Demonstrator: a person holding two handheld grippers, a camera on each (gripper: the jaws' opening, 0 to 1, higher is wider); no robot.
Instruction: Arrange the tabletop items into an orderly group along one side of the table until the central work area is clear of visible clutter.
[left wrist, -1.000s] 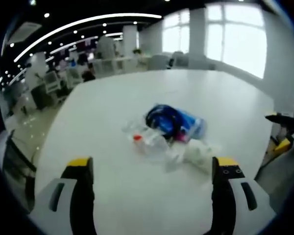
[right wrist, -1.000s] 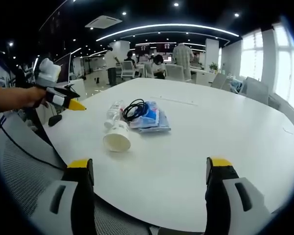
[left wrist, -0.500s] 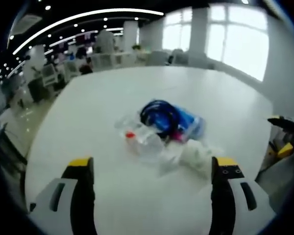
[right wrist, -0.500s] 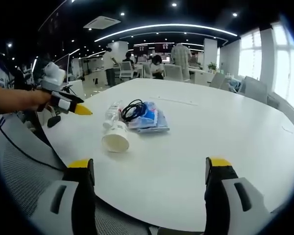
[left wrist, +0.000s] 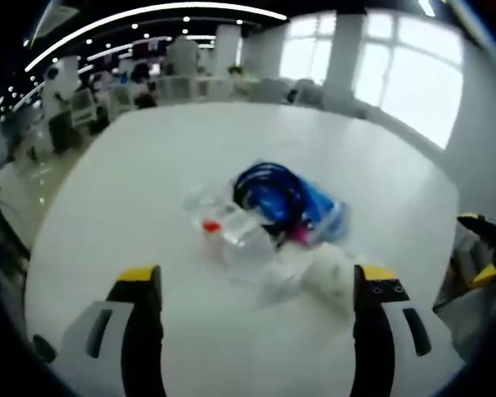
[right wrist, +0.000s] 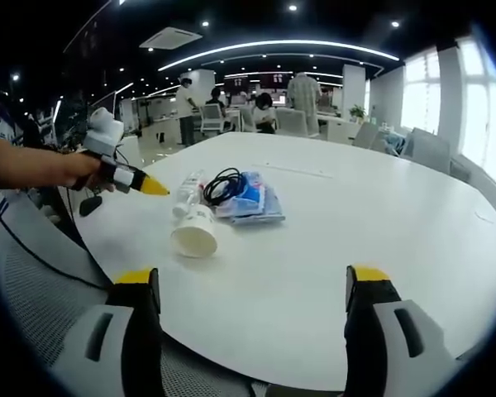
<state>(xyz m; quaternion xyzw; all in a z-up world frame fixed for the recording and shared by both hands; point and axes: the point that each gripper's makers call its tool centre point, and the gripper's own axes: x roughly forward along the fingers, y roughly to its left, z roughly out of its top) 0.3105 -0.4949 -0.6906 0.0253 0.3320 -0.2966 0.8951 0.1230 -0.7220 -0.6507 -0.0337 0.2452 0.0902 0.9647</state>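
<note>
Left gripper view: claw (left wrist: pixel 252 294) wide open, empty, paper cup (left wrist: pixel 329 277) just ahead between its jaws.

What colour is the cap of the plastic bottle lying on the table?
The cap of the plastic bottle is red-orange. It shows best in the left gripper view.

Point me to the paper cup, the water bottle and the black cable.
paper cup (right wrist: pixel 195 236), right gripper view, on its side wall
water bottle (right wrist: pixel 188 191), right gripper view, mid-body
black cable (right wrist: pixel 223 185), right gripper view, on the coil
</note>
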